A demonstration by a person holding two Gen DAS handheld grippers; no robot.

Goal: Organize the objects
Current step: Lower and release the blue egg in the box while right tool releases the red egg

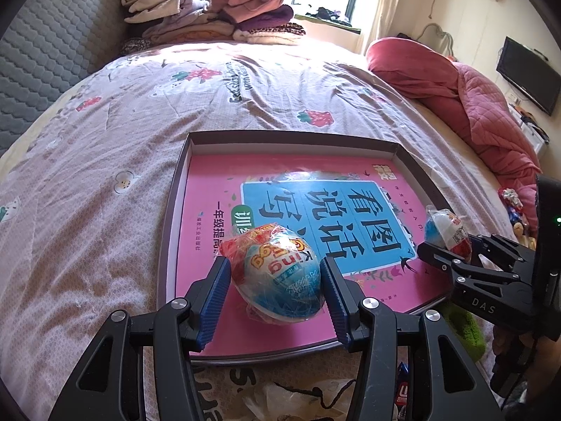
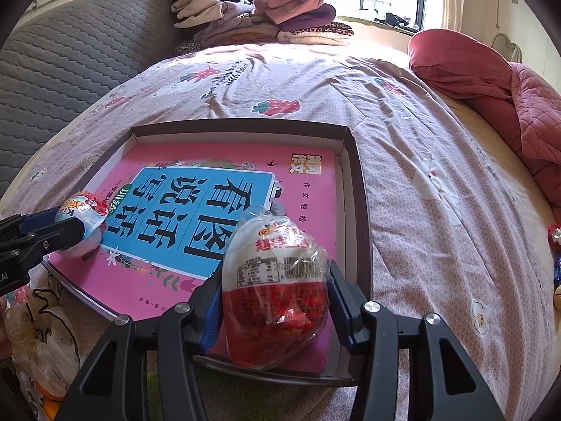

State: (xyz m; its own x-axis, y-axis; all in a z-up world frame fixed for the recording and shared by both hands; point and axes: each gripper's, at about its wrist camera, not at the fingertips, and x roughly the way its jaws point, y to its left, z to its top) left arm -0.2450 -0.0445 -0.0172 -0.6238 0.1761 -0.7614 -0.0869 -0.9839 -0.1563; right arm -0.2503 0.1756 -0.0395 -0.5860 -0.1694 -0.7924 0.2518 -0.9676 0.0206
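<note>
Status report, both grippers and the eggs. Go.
Left gripper shut on blue egg. Right gripper shut on red egg. Both over the book in the tray. Nothing in the way.

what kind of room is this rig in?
Almost certainly a home bedroom: a bed with a strawberry-print quilt, folded clothes stacked at its far end, and a wall-mounted TV beside the window.

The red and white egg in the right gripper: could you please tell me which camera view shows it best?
The right wrist view shows the red and white egg best: it fills the foreground between the jaws, its label in plain sight. In the left wrist view the same egg is small at the right edge, half hidden by the right gripper.
</note>
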